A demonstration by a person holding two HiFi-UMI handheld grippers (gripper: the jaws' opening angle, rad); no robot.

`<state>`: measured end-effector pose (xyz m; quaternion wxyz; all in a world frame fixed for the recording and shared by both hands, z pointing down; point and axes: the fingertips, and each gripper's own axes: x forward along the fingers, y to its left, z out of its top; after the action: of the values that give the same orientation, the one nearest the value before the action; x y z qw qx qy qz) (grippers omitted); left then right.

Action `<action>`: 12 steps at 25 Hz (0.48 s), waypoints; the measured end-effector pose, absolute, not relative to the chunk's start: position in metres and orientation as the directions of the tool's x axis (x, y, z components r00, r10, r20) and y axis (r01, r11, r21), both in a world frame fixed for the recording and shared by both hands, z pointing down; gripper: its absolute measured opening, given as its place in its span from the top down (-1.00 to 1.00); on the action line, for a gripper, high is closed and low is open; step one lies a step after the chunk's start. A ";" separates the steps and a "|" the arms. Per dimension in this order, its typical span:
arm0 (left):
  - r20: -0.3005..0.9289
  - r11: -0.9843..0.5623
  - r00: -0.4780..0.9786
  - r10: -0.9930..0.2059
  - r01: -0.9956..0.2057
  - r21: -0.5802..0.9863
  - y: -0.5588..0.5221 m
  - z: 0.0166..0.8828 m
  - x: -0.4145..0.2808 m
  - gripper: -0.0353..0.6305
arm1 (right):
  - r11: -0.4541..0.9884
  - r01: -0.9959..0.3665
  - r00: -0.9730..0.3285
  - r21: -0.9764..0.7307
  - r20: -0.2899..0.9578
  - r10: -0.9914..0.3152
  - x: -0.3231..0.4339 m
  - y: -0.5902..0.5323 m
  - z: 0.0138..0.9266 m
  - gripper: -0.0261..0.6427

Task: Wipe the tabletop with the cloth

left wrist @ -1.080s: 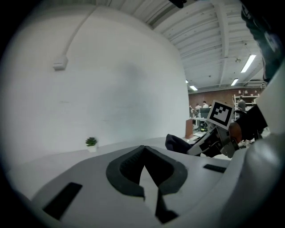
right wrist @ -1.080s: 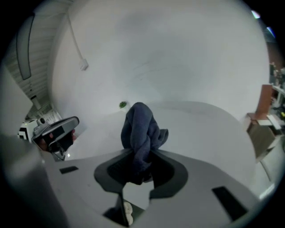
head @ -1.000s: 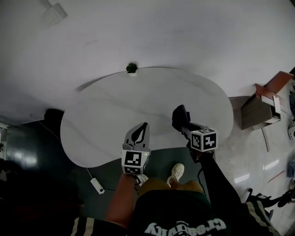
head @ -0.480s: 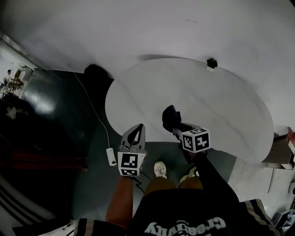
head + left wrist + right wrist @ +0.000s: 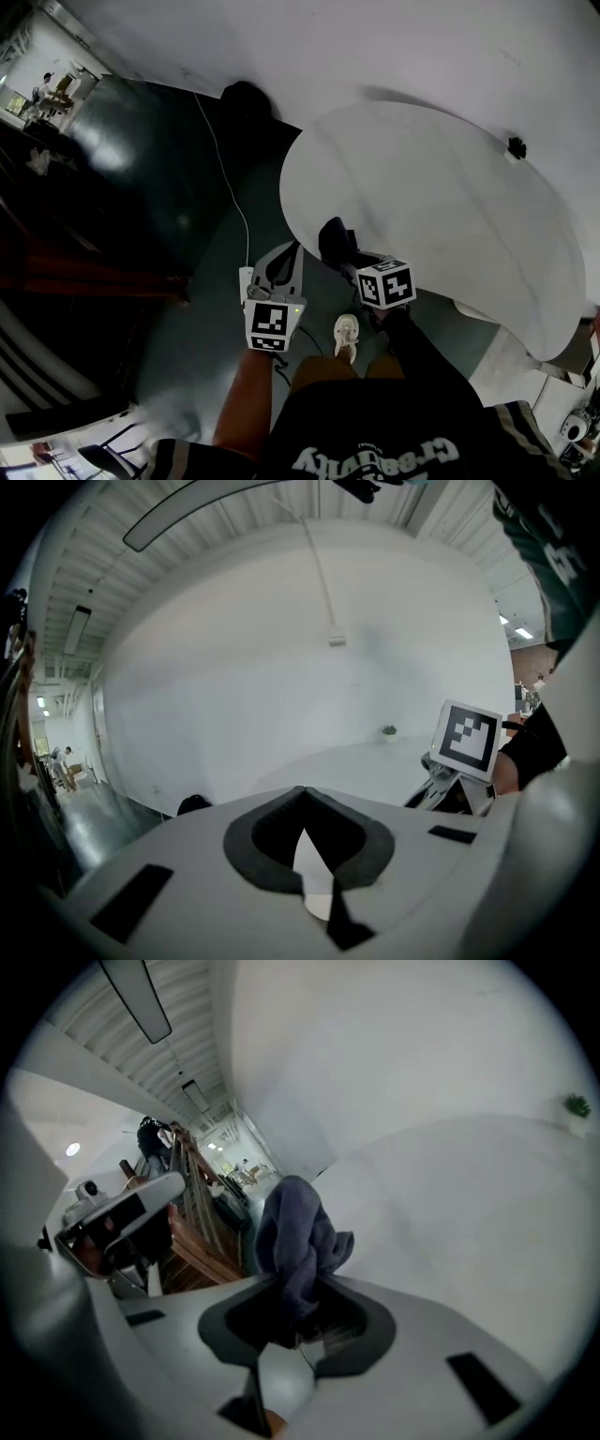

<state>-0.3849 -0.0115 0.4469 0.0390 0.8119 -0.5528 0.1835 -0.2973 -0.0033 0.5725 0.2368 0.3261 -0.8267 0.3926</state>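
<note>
So the right gripper (image 5: 354, 262) is clamped on the cloth (image 5: 334, 240), a dark bluish-grey rag. From the right gripper view, the cloth (image 5: 295, 1232) is pinched between the jaws and bunches out past the tips in a loose wad. That gripper (image 5: 295, 1312) sits right at the near edge of the white oval surface (image 5: 441, 206). Most of the surface (image 5: 469, 1204) stretches out ahead of the gripper and to its right. I honestly can't tell if the rag is touching the top or just hovering over the edge.

The left gripper (image 5: 291, 251) is just beside the right one, on its left, and it's off the surface, over the dark floor. In the left gripper view the jaws of that gripper (image 5: 304, 799) meet at the tips with nothing held between them.

Other stuff: a tiny green plant (image 5: 515, 146) sits way out at the far rim of the surface, well ahead of the right gripper. It also shows up small in both gripper views (image 5: 576, 1105) (image 5: 388, 729). A white cable (image 5: 230, 178) runs across the floor ahead of the left gripper. A light shoe (image 5: 346, 335) shows just behind and between the two grippers.
</note>
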 end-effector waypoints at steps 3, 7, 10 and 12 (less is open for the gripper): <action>0.343 -0.375 0.313 -0.886 -0.918 -0.131 -0.011 0.451 -0.411 0.89 | 0.482 -0.719 -0.676 -0.501 0.666 -0.315 -0.336 0.001 0.588 0.61; 0.345 -0.355 0.303 -0.889 -0.930 -0.098 -0.018 0.462 -0.433 0.89 | 0.467 -0.745 -0.637 -0.477 0.717 -0.284 -0.355 -0.002 0.624 0.61; 0.358 -0.370 0.318 -0.878 -0.925 -0.086 -0.017 0.471 -0.433 0.89 | 0.443 -0.758 -0.626 -0.478 0.723 -0.291 -0.351 0.000 0.629 0.62; 0.366 -0.381 0.330 -0.870 -0.921 -0.075 -0.017 0.476 -0.429 0.89 | 0.450 -0.762 -0.619 -0.466 0.729 -0.292 -0.348 0.002 0.629 0.62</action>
<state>-0.4291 -0.0171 0.4759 0.0732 0.8122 -0.5514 0.1759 -0.3475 0.0023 0.6290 0.2875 0.3286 -0.8015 0.4086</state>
